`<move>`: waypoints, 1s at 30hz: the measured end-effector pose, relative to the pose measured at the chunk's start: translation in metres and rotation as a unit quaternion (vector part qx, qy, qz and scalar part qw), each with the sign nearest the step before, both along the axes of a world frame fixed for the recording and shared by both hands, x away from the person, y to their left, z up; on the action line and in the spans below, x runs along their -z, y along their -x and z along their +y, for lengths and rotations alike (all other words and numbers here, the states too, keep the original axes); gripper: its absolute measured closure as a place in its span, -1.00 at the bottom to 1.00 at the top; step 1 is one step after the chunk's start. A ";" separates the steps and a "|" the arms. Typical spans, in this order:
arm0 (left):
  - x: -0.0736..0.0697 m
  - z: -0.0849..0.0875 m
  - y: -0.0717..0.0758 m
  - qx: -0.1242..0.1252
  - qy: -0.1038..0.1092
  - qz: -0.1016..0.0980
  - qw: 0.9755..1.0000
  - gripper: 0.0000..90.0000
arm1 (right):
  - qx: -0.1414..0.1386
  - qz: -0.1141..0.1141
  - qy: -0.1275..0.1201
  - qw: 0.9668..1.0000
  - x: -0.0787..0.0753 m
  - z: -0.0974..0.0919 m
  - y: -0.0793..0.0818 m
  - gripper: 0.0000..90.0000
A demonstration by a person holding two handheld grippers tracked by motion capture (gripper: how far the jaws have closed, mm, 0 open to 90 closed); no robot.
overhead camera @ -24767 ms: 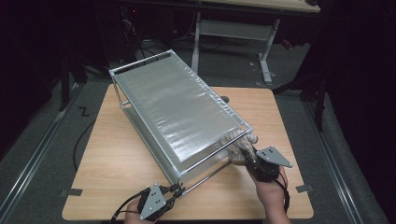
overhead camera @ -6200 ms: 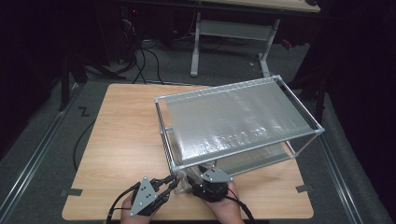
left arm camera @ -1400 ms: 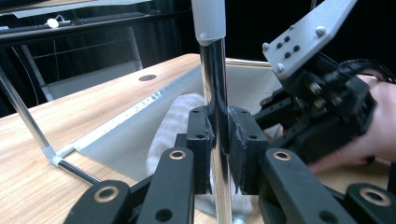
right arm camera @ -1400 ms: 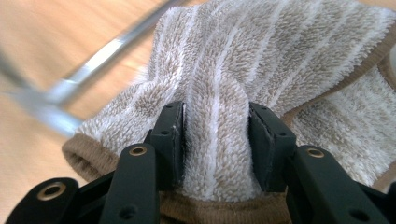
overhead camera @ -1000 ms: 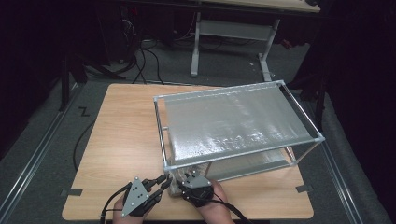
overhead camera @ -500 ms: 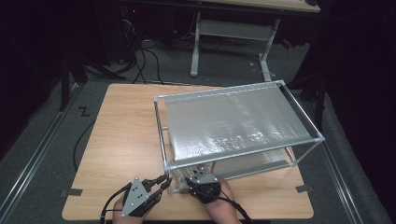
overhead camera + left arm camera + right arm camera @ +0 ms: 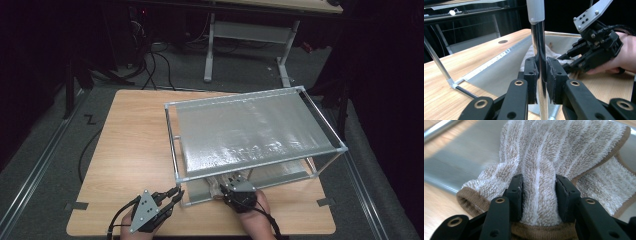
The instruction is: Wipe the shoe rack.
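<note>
Right gripper view showed the right gripper (image 7: 537,195) with its black fingers (image 7: 515,195) pinched on a thick fold of the beige-and-white striped terry towel with a brown hem (image 7: 564,152), pile bulging between the pads at the centre of the frame. The towel lay on the grey sheet-metal lower shelf (image 7: 471,157) of the chrome-tube two-tier rack (image 7: 250,135), which stood on the pale wooden worktop (image 7: 130,140); in the high view the towel peeked out at the rack's near edge, lower centre, under the silvery top shelf. Left gripper view showed the left gripper (image 7: 540,80) clamped tight on the shiny upright corner post (image 7: 539,45) at the middle of the frame, with the right gripper (image 7: 596,50) at the upper right. In the high view the left gripper (image 7: 170,197) sat at the lower left, the right gripper (image 7: 235,187) at the lower centre. To place the towel well, I judged that the left grip should brace the post so the light rack would not slide, while the right hand moved low and level beneath the top shelf, kept the fold bunched so the hem did not snag on a tube, and released only once the cloth lay wholly on the shelf.
</note>
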State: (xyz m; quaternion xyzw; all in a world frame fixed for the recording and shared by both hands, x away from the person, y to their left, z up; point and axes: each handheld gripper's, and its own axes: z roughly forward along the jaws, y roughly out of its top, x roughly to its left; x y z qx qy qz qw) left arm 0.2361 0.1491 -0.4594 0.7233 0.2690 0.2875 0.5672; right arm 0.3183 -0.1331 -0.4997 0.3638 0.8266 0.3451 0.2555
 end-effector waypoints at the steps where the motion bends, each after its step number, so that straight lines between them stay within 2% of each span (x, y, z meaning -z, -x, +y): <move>1: 0.000 0.000 0.000 0.000 0.000 0.000 1.000 0.76 | 0.004 -0.001 0.001 1.000 0.000 -0.005 -0.001 0.35; 2: 0.000 0.000 0.000 0.000 0.001 0.000 1.000 0.76 | 0.015 0.005 0.000 1.000 0.000 -0.009 -0.002 0.35; 3: 0.000 0.000 0.000 0.001 0.002 0.001 1.000 0.76 | 0.015 -0.001 0.001 1.000 0.000 -0.014 -0.004 0.35; 9: 0.000 0.000 0.000 0.001 0.002 0.002 1.000 0.76 | 0.055 0.000 -0.005 0.998 0.000 -0.042 -0.011 0.35; 12: 0.000 0.000 0.000 0.001 0.002 0.003 1.000 0.76 | 0.069 -0.005 0.000 0.998 0.000 -0.055 -0.015 0.35; 21: 0.000 0.001 -0.001 0.004 0.003 0.006 1.000 0.76 | 0.122 -0.013 0.005 0.992 -0.002 -0.102 -0.028 0.35; 22: 0.000 0.001 -0.001 0.004 0.003 0.006 1.000 0.76 | 0.122 -0.013 0.005 0.992 -0.002 -0.102 -0.028 0.35; 23: 0.000 0.001 -0.001 0.005 0.003 0.006 1.000 0.76 | 0.133 -0.014 0.005 0.991 -0.002 -0.114 -0.030 0.35; 26: 0.000 0.001 -0.001 0.004 0.003 0.006 1.000 0.76 | 0.153 -0.015 0.005 0.988 -0.002 -0.130 -0.034 0.35; 29: 0.000 0.001 -0.001 0.004 0.002 0.006 1.000 0.76 | 0.175 -0.016 0.004 0.984 -0.003 -0.146 -0.037 0.35; 30: 0.000 0.001 -0.001 0.004 0.002 0.006 1.000 0.76 | 0.175 -0.016 0.004 0.984 -0.003 -0.146 -0.037 0.35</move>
